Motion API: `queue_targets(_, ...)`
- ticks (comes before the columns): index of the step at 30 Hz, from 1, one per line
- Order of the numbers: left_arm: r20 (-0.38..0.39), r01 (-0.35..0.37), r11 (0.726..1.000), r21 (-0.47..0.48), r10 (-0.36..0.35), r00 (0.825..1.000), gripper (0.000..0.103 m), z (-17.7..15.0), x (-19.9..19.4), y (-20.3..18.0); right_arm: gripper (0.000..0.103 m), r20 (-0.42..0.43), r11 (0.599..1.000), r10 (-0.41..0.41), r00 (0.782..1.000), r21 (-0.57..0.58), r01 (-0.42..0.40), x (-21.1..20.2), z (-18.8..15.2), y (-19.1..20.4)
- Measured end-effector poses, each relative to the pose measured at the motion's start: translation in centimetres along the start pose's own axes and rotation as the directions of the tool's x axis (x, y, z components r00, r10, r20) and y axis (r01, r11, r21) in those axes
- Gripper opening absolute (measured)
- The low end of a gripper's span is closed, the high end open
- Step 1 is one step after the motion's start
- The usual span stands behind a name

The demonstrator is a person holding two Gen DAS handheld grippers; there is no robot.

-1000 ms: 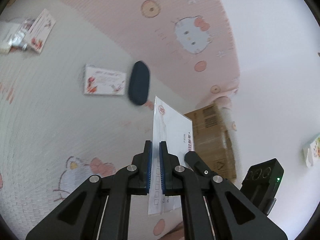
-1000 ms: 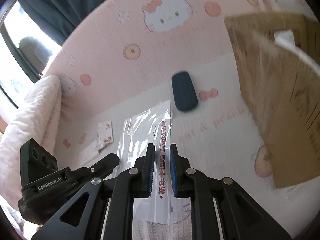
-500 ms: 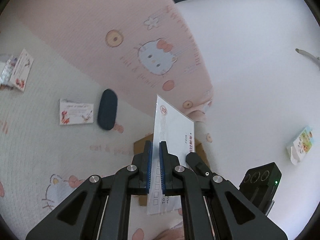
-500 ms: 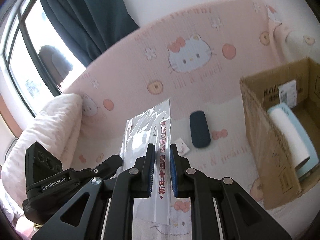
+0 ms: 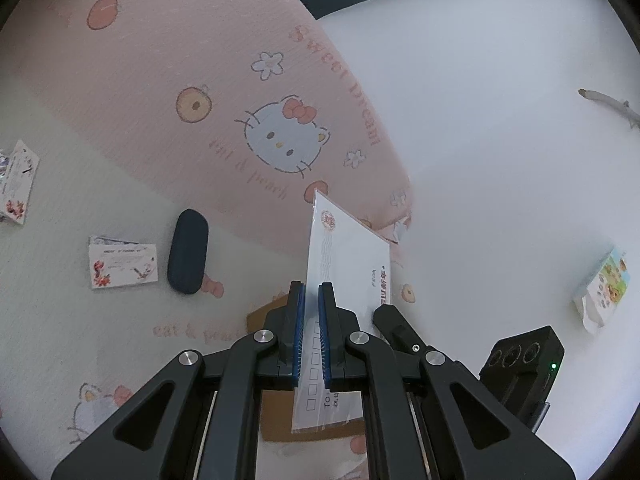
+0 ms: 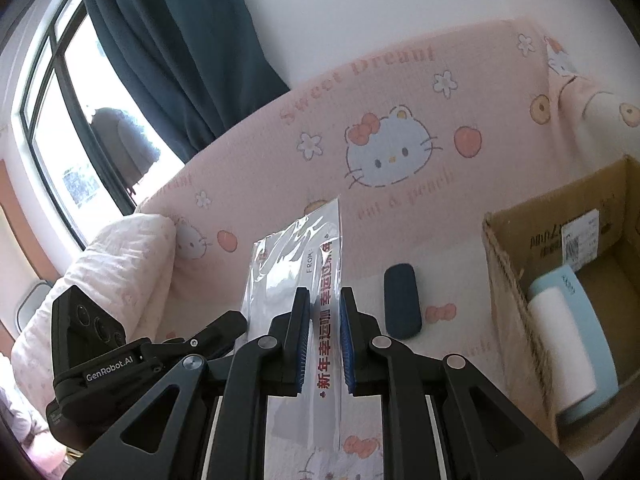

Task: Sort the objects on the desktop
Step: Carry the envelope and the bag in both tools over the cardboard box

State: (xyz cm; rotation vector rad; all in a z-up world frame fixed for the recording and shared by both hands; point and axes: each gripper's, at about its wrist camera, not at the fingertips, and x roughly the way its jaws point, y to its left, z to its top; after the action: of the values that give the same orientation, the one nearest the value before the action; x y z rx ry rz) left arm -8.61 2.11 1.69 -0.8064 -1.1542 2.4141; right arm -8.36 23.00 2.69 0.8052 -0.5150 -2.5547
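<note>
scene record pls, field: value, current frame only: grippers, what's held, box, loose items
left gripper: shut on envelope
right gripper: shut on envelope
envelope: white, in a clear sleeve, held in the air by both grippers
cardboard box: open, holds a pale blue and white item
dark blue case: lying on the mat
cards: beside the case, more at the left edge
surface: Hello Kitty mat

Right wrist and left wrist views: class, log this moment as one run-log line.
left gripper: shut on white postcard envelope in clear sleeve | right gripper: shut on it too | brown cardboard box: open, to right
</note>
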Motion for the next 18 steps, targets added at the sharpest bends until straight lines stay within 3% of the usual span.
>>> queue_targets(10, -0.047, 0.001, 1.0, 0.009, 0.0, 0.999, 0.007, -1.6, 4.4, -2.9, 0.012, -0.009, 0.999, -0.033, 0.999, 0.023, 0.033, 0.6, 2.7, -3.2)
queue_targets(18, -0.158, 0.047, 0.998, 0.033, -0.041, 0.987, 0.007, -5.3, 11.2, -7.6, 0.012, -0.023, 0.994, -0.09, 0.996, 0.065, 0.091, 4.0, 6.2, -3.6)
